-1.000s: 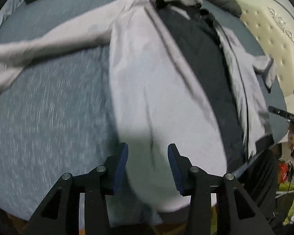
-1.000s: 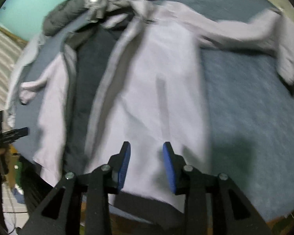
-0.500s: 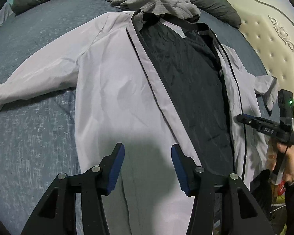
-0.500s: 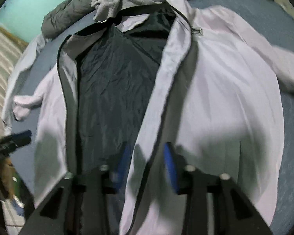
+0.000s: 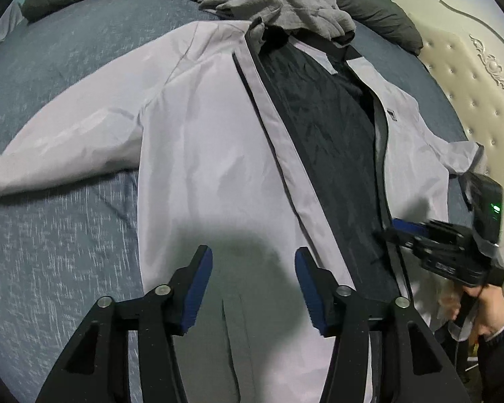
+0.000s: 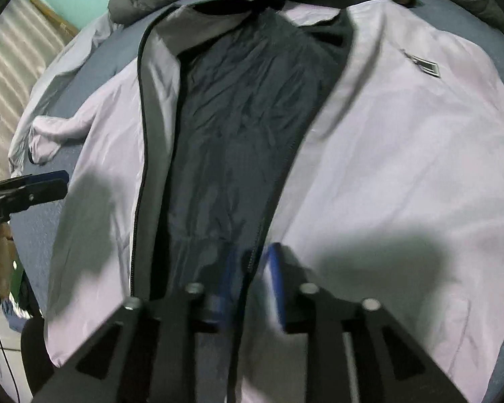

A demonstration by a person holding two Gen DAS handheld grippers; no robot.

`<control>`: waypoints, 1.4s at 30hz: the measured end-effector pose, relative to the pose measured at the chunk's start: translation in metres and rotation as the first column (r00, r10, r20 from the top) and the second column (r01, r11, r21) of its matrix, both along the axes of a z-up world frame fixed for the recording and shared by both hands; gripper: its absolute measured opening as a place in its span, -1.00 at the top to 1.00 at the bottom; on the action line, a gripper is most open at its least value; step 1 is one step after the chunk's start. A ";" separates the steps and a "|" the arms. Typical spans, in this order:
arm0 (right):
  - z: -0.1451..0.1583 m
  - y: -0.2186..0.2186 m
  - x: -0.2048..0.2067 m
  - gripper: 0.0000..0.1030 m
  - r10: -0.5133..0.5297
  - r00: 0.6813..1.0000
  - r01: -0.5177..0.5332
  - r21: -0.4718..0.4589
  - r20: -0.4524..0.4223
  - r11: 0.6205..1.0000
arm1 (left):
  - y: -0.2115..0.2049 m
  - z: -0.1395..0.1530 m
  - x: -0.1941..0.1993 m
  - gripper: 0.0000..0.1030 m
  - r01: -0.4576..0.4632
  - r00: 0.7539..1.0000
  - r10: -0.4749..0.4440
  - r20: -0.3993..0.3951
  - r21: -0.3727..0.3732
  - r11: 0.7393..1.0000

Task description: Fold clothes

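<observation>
Left gripper (image 5: 253, 280) is held spread, empty; right gripper (image 6: 252, 278), blurred, is narrowed around the soft, slippery jacket's (image 5: 218, 141) zip edge, contact unclear.

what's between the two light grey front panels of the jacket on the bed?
The jacket's dark crinkled lining, exposed since it lies unzipped; clearest in the left wrist view.

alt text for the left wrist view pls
A pale grey jacket lies open on a blue bed, dark lining up, with the left gripper hovering open-jawed over its lower front panel. The right gripper enters from the right edge; crumpled grey clothes sit beyond the collar.
</observation>
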State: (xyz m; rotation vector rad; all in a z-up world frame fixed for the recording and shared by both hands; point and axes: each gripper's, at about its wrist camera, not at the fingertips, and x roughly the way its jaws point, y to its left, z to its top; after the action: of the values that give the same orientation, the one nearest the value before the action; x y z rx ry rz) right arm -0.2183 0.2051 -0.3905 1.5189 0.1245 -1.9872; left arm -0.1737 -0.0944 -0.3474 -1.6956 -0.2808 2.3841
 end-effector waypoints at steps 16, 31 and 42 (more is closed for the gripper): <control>0.019 0.116 -0.022 0.23 -0.353 0.935 0.334 -0.239 -0.039 0.912 | 0.034 0.020 -0.138 -0.17 -0.027 0.992 0.009 -0.126 -0.145 0.989; 0.011 0.103 -0.016 0.23 -0.334 0.941 0.291 -0.389 -0.048 0.874 | 0.100 -0.007 -0.192 0.96 0.162 0.977 -0.179 -0.118 -0.138 0.977; 0.019 0.104 -0.019 0.23 -0.325 0.944 0.269 -0.457 -0.048 0.848 | 0.164 -0.042 -0.216 0.93 0.242 0.968 -0.247 -0.041 -0.097 0.965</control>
State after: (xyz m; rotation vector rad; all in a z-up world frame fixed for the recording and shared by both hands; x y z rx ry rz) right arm -0.2376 0.3091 -0.3719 1.1660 -0.5183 -2.1574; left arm -0.3898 0.0701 -0.3895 -1.5960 0.0456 2.2844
